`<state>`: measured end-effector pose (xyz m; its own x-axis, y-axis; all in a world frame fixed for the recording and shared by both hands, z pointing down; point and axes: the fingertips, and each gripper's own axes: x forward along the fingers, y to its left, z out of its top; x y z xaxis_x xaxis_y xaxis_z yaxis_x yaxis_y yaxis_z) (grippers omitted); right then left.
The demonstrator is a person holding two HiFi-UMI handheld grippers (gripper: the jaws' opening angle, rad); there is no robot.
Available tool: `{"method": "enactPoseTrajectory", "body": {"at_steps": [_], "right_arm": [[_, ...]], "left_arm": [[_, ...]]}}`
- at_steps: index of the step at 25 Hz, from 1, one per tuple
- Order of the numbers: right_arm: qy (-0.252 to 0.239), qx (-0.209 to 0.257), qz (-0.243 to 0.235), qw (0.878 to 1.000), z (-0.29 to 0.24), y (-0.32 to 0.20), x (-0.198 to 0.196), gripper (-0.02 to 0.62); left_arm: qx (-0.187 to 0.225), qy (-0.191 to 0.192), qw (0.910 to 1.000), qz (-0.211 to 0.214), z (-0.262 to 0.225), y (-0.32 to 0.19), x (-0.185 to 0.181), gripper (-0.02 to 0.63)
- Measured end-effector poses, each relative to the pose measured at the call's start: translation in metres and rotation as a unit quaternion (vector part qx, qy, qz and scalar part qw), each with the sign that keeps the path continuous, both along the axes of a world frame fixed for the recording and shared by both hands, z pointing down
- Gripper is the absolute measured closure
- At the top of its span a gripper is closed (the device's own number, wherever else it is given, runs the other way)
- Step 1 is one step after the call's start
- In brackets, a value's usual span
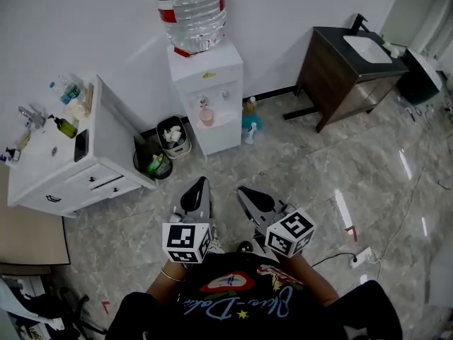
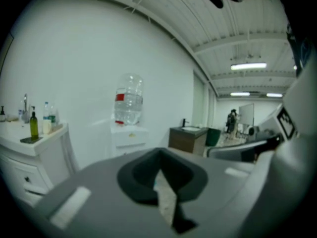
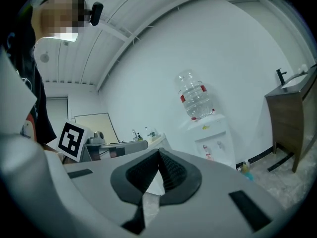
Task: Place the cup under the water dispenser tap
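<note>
White drawer cabinet, dark wooden vanity, black bin, power strip

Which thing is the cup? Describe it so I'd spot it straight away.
Find the white water dispenser against the wall, with the big clear bottle on top. In its front recess, below the taps, stands the cup: small, and the only pink thing there.

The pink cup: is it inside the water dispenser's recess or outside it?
Inside. The pink cup sits in the recess on the front of the water dispenser, with white dispenser body around it.
</note>
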<state>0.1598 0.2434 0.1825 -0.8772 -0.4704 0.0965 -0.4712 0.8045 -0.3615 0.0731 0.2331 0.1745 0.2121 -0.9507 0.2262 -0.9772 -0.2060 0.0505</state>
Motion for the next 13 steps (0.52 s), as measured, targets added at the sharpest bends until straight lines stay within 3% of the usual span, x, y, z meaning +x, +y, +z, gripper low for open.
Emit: {"method": "enactPoseTrajectory", "body": {"at_steps": [8,13], "right_arm": [[-0.011,0.022,0.027,0.999,-0.017,0.007,0.028,0.581],[-0.077,-0.028,0.035,0.996,-0.016,0.030,0.028,0.581]], "left_arm": [[0.028,-0.038,0.9987,-0.019,-0.021,0.019,-0.002,0.606],[0.028,-0.062,0.9975,-0.017,-0.022,0.035,-0.012,0.604]]}}
